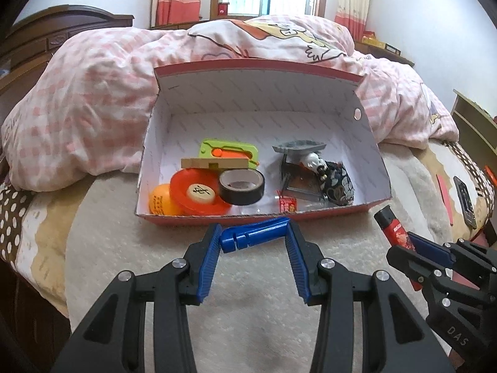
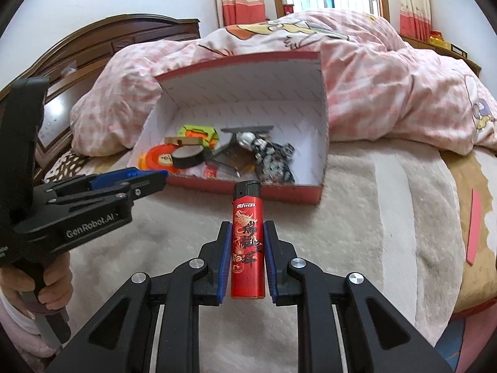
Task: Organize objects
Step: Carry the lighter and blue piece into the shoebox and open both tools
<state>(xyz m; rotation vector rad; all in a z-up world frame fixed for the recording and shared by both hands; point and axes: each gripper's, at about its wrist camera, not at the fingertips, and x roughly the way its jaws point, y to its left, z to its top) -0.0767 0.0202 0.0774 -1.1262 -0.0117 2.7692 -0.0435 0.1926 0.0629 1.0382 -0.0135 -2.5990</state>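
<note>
Red lighter (image 2: pixel 247 242) clamped in your right gripper (image 2: pixel 247 233), blue clip (image 1: pixel 254 236) in your left gripper (image 1: pixel 255 242), both before the box (image 1: pixel 217 219) front edge. Risk: clip, pinched endwise, could slip.

In my left view, the lower part of the red lighter (image 1: pixel 396 234) disappears behind my right gripper (image 1: pixel 413 248) at the right edge, so I can't see its jaws there. In the box (image 1: pixel 217 217), the orange ball (image 1: pixel 158 200) is half covered by the orange disc (image 1: pixel 192 192). The small red packet (image 1: pixel 287 204) is too small to read. My hand (image 2: pixel 52 283) on the left gripper's handle is cut off at the lower left.
</note>
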